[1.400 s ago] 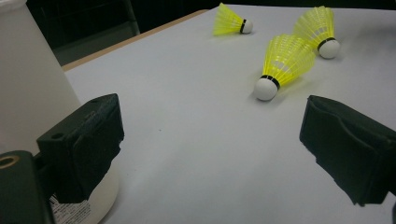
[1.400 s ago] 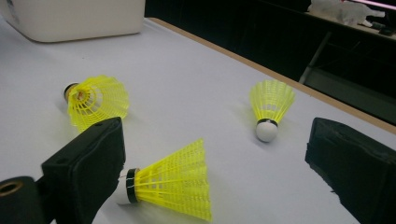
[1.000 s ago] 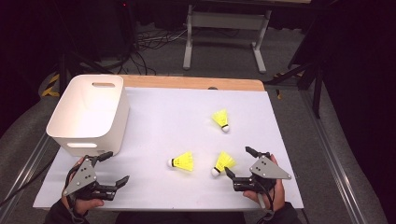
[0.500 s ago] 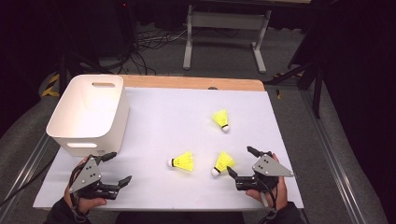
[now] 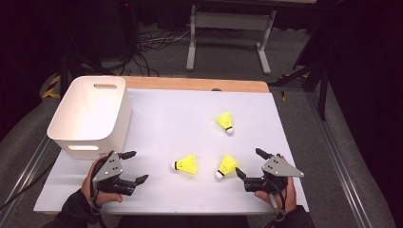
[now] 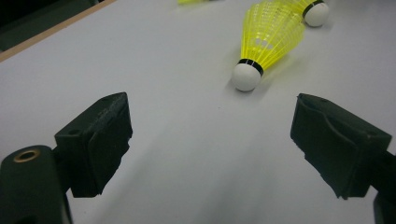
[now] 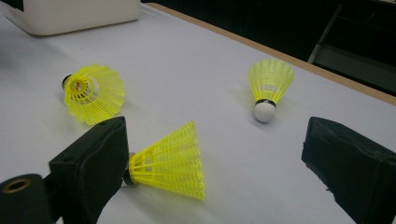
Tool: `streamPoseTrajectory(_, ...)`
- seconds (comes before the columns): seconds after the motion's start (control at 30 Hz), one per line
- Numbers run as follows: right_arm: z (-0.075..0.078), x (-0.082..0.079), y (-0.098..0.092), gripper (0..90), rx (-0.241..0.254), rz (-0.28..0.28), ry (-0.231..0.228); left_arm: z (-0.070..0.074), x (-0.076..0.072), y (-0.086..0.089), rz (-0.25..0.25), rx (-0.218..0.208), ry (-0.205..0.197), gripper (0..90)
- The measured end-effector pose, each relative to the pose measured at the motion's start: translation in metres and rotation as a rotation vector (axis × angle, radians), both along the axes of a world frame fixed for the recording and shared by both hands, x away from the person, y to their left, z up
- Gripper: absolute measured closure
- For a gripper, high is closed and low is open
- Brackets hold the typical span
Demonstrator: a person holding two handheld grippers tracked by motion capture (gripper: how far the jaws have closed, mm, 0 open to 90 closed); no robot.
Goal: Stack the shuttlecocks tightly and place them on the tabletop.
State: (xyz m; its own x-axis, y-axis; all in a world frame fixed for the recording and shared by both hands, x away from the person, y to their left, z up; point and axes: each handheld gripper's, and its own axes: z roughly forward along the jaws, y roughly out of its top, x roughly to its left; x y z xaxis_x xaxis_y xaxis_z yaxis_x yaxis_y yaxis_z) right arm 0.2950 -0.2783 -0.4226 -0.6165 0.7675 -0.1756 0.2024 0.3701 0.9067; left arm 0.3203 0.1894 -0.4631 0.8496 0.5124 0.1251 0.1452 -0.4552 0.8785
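Three yellow shuttlecocks lie on the white table. One [image 5: 224, 122] is farthest back, one [image 5: 186, 165] lies mid-front with its cork to the left, and one [image 5: 227, 166] is just right of it. My left gripper [image 5: 136, 166] is open, left of the middle shuttlecock [image 6: 261, 42], with nothing between its fingers. My right gripper [image 5: 248, 163] is open too. The nearest shuttlecock [image 7: 170, 161] lies close beside its left jaw, its cork hidden behind that jaw. The other two [image 7: 95, 93] [image 7: 268, 88] lie farther off.
A white plastic bin [image 5: 90, 114] with handle slots stands at the table's back left, right behind my left hand [image 5: 92, 187]. The table's wooden far edge [image 5: 199, 84] runs behind the white sheet. A metal stand [image 5: 228, 28] and cables are on the floor beyond.
My left gripper has moved right and slightly forward toward the middle shuttlecock. The right gripper has drifted a little right. The shuttlecocks have stayed put.
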Motion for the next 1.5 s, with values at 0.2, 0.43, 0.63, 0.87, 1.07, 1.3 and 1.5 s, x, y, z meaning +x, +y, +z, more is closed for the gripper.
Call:
streamPoseTrajectory(0.2, -0.003, -0.002, 0.001, 7.8, -0.043, -0.018, 0.008, 0.001, 0.015, -0.020, -0.041, 0.060, 0.037, 14.7)
streamPoseTrajectory(0.43, 0.000, -0.006, -0.002, 7.8, -0.021, -0.015, 0.005, 0.000, 0.032, -0.048, -0.118, 0.113, 0.093, 14.6)
streamPoseTrajectory(0.63, 0.000, -0.003, -0.002, 7.8, -0.020, -0.013, 0.017, 0.000, 0.043, -0.071, -0.164, 0.175, 0.126, 15.0)
streamPoseTrajectory(0.87, -0.003, -0.001, 0.001, 7.9, -0.026, 0.006, 0.032, -0.001, 0.049, -0.095, -0.280, 0.276, 0.151, 21.9)
streamPoseTrajectory(1.07, -0.004, 0.000, 0.002, 8.1, -0.030, 0.022, 0.045, 0.001, 0.063, -0.117, -0.376, 0.417, 0.181, 40.0)
streamPoseTrajectory(1.3, -0.007, 0.001, 0.003, 8.8, -0.041, 0.058, 0.081, 0.006, 0.075, -0.127, -0.435, 0.461, 0.216, 56.4)
streamPoseTrajectory(1.5, -0.009, 0.002, 0.005, 8.9, -0.052, 0.074, 0.101, 0.009, 0.079, -0.129, -0.450, 0.507, 0.185, 61.1)
